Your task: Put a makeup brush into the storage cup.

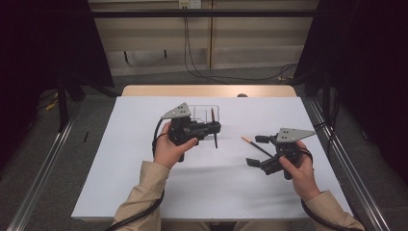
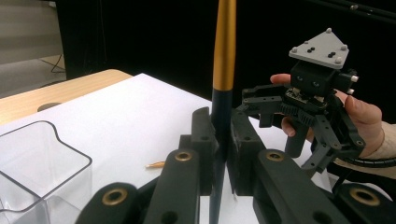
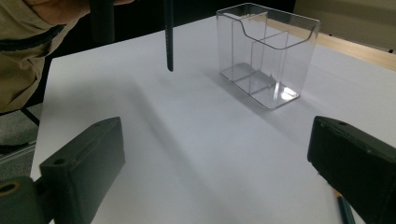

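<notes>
In the high view, the left gripper is clamped on a dark pen that stands nearly upright, its long axis running from 12 to 6 o'clock, the lower tip just above the white table. Right behind it, at 12 o'clock, stands a clear plastic holder; what is inside cannot be told here. The left hand wraps the gripper body from 7 o'clock. The right gripper has its jaws wide apart, with a second pen lying flat between them, pointing from 10 to 4 o'clock, orange end at 10. The right hand grips from 5 o'clock.

In the left gripper view, the jaws press together on the pen, vertical, gold upper part at 12 o'clock, dark barrel below. The holder sits at 8 o'clock.

In the right gripper view, the jaws stand far apart with nothing pressed. The holder, at 1 o'clock, has two compartments, both empty.
</notes>
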`<state>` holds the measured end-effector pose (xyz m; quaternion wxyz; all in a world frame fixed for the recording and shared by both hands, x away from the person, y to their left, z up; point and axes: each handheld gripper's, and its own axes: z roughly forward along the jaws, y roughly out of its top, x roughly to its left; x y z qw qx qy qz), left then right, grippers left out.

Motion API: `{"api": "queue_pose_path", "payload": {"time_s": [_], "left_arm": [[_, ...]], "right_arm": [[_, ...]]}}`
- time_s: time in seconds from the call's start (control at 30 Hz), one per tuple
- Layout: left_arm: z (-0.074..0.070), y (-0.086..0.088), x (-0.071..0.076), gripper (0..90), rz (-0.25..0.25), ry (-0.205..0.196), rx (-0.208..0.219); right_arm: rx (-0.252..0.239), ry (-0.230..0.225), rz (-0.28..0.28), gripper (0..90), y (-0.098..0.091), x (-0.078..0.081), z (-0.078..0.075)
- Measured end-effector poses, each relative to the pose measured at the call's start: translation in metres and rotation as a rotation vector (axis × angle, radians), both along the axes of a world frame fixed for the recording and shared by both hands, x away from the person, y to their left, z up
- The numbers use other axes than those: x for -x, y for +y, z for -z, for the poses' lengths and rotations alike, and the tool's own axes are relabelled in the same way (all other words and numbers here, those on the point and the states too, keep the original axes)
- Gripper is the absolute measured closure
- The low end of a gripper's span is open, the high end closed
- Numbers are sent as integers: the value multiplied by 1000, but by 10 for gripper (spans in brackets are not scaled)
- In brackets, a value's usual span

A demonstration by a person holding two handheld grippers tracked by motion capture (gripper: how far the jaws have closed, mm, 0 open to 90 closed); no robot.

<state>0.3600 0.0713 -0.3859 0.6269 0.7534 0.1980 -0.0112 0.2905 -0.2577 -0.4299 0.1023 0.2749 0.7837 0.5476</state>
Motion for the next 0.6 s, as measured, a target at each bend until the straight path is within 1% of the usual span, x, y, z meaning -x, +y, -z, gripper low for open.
{"api": "queue_pose_path", "payload": {"time_s": [0.2,0.6], "left_arm": [[-1,1,1,831,-4,-4,4],[1,1,-1,831,-6,-7,-11]], "right_arm": [[3,-4,24,33,-13,6,0],[9,-7,55,33,-32,14,3]]}}
